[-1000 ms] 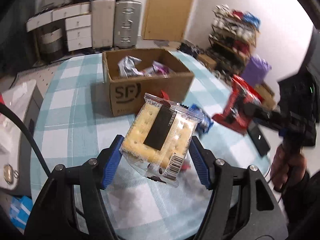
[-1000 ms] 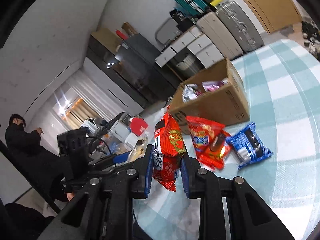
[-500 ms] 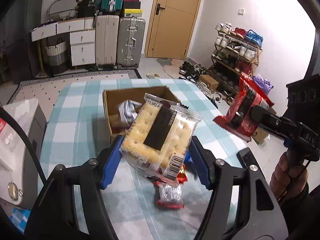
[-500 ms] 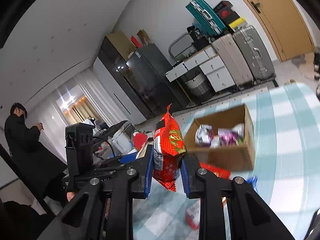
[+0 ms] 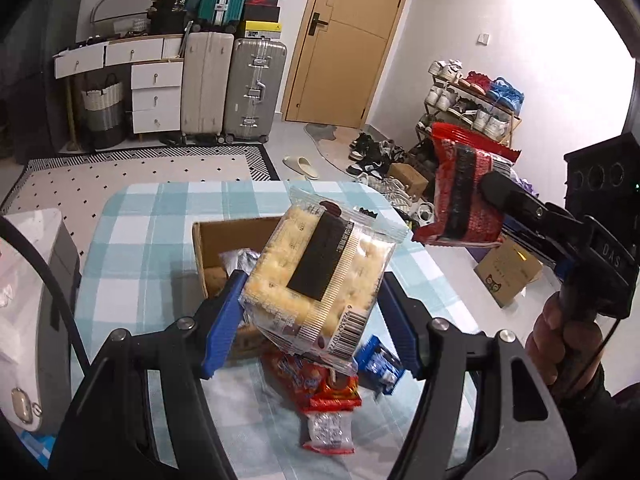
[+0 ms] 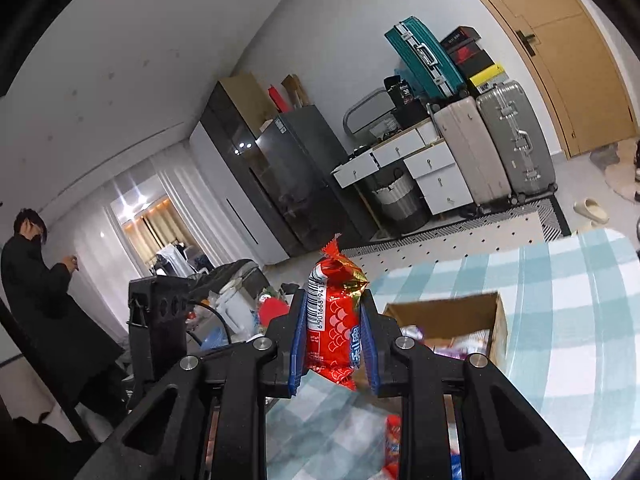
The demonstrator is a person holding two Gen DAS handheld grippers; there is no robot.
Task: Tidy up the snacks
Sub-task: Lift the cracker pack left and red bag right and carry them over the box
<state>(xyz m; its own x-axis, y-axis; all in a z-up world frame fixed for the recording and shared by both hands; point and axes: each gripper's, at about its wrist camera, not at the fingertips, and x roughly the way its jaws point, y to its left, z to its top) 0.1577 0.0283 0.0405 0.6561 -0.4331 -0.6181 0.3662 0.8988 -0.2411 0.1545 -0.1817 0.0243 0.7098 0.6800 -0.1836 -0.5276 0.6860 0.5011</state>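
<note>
My left gripper (image 5: 312, 320) is shut on a clear packet of yellow crackers (image 5: 320, 280) and holds it high above the checked table (image 5: 132, 248). My right gripper (image 6: 332, 344) is shut on a red snack bag (image 6: 332, 320), which also shows in the left wrist view (image 5: 466, 192) at the right, held in the air. The open cardboard box (image 5: 228, 240) sits below and behind the crackers with wrapped snacks inside; it also shows in the right wrist view (image 6: 452, 312). Red packets (image 5: 328, 392) and a blue packet (image 5: 378, 364) lie on the table in front of the box.
Suitcases (image 5: 252, 88) and white drawers (image 5: 154, 92) stand against the far wall by a wooden door (image 5: 352, 40). A shoe rack (image 5: 472, 100) is at the right. A person in black (image 6: 36, 280) stands at the far left. A grey appliance (image 5: 32, 300) sits left of the table.
Both grippers have risen well above the table with their snacks. The box and the loose packets now lie farther below. The right gripper's bag has turned narrower to its camera.
</note>
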